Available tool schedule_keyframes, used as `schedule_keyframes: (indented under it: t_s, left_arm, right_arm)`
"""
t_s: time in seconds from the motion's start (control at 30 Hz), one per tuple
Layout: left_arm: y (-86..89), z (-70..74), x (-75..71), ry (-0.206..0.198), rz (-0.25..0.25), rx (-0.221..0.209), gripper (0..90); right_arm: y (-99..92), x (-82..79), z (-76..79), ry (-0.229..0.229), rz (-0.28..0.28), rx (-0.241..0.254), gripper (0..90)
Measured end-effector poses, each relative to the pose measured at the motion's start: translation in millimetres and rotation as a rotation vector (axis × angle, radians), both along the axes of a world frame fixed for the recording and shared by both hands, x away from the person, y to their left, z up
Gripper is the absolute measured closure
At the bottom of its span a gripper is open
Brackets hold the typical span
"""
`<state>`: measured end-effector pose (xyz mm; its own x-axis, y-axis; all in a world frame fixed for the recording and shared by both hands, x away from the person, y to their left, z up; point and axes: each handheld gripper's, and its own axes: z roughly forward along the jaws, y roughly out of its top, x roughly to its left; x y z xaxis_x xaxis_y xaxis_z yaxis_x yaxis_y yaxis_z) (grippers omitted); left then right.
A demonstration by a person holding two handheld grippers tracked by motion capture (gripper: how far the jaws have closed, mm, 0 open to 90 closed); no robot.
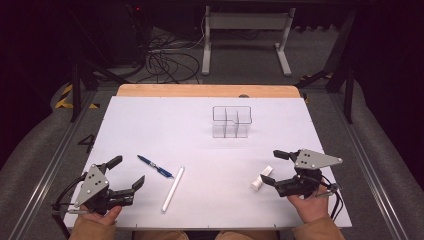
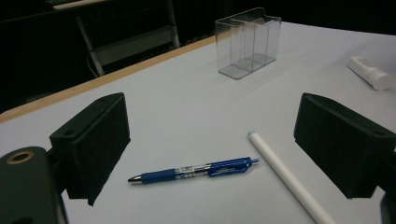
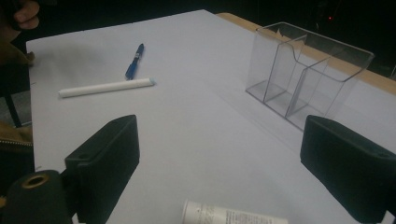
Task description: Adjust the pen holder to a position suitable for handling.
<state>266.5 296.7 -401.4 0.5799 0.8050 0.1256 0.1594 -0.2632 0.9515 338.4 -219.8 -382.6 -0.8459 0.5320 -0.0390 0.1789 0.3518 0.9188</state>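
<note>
Nearest the person, at the bottom of the high view, both hands rest at the front edge of the white table [image 1: 150, 115], each holding a claw. The left gripper [image 1: 127, 173] sits at the front left corner with its jaws spread wide and nothing between them; in the left gripper view the two black pads stand far apart, framing bare table with the blue pen [image 2: 194, 171] lying flat just beyond them. The right gripper [image 1: 272, 167] sits near the front right, its jaws also released and wide, gripping nothing. A small white tube [image 1: 262, 178] lies on its side just by the lower jaw tip in the high view; in the right gripper view its end [image 3: 233, 215] shows low between the pads, touched by neither. A little farther in, left of centre, the blue pen [image 1: 155, 166] lies slanted, and just to its right a long white stick [image 1: 173, 189] lies at an angle, its near end towards the front edge; the two are close but apart. In the right gripper view the stick [image 3: 106, 87] lies across the far side with the pen [image 3: 134, 61] beyond it. Farthest back, right of centre, stands a clear plastic organiser [image 1: 231, 121], upright, divided into compartments, well apart from everything else.
</note>
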Motion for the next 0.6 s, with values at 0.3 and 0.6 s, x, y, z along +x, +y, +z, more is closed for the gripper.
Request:
schedule_keyframes:
  t_s: [0.3,0.6]
  left_arm:
    - [-0.3,-0.7,1.0,0.001,0.000,0.001,11.5]
    - [-1.4,-1.3,1.7,0.006,-0.006,0.005,11.5]
  right_arm:
    - [6.8,12.1,9.7,-0.027,0.007,0.000,6.1]
    - [20.9,24.4,23.4,-0.055,0.018,-0.054,4.6]
